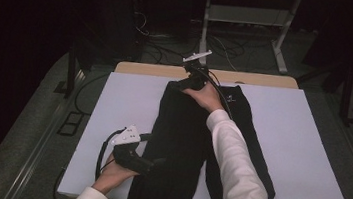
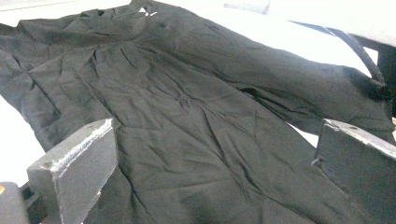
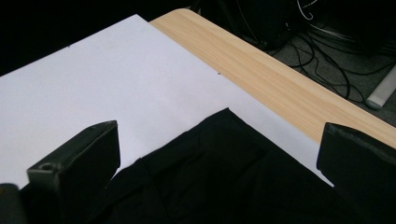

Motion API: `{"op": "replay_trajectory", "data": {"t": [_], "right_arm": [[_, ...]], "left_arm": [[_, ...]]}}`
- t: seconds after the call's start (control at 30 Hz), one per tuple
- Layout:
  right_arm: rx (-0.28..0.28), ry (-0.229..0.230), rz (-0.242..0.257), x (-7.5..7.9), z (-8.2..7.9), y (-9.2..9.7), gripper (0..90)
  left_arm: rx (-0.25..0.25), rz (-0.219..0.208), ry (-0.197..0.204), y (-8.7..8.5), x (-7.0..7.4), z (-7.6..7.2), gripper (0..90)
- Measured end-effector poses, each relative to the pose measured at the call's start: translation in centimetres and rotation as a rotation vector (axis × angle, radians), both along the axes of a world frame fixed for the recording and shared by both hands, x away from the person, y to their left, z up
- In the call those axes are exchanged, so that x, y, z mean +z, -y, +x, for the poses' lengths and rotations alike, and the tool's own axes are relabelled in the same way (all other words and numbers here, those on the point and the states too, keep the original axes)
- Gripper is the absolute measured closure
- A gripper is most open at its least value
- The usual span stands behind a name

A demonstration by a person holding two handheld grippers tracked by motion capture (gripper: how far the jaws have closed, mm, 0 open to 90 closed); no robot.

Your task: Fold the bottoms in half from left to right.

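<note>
Black fabric garment (image 1: 187, 146) flat mid-frame on white-covered worktop (image 1: 305, 144). Left claw (image 1: 157, 162) spread wide at lower-left garment edge; right claw (image 1: 182, 84) spread wide over top-centre edge.

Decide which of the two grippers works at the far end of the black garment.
The right gripper, reaching to the far end of the garment near the table's wooden edge. The left gripper sits at the near end, by the garment's left side.

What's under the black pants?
The black pants lie on a white sheet, which covers a wooden table whose far edge peeks out. Whatever sits directly beneath the cloth is hidden.
</note>
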State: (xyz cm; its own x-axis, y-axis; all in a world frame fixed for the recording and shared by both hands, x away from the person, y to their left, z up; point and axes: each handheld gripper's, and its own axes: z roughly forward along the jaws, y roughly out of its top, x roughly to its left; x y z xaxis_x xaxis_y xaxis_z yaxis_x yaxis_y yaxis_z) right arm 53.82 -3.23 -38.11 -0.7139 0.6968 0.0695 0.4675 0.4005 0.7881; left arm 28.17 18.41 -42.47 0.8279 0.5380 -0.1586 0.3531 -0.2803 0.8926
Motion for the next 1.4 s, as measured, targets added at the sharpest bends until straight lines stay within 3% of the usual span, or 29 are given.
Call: {"op": "replay_trajectory", "data": {"t": [0.27,0.6,0.9,1.07,1.13,1.4], "right_arm": [[-0.007,-0.012,0.019,-1.1,1.0,-0.6,0.0],[-0.053,-0.036,0.083,-2.8,2.0,-0.6,0.0],[-0.053,-0.035,0.044,-4.0,2.4,-1.3,0.0],[-0.049,-0.064,0.056,-4.7,2.4,-2.3,0.0],[-0.039,-0.076,0.073,-4.9,2.5,-2.7,5.7],[-0.032,-0.089,0.051,-5.5,2.5,-4.3,14.5]], "left_arm": [[-0.005,0.001,0.000,0.0,0.0,0.0,0.0],[-0.007,-0.002,-0.001,0.0,0.0,0.0,0.0],[-0.009,-0.001,-0.002,0.0,0.0,0.1,0.0],[-0.008,-0.003,-0.004,0.0,-0.1,0.1,0.0],[-0.008,-0.002,-0.003,0.1,0.0,0.1,0.0],[-0.014,-0.002,-0.003,0.1,0.0,0.1,0.0]]}}
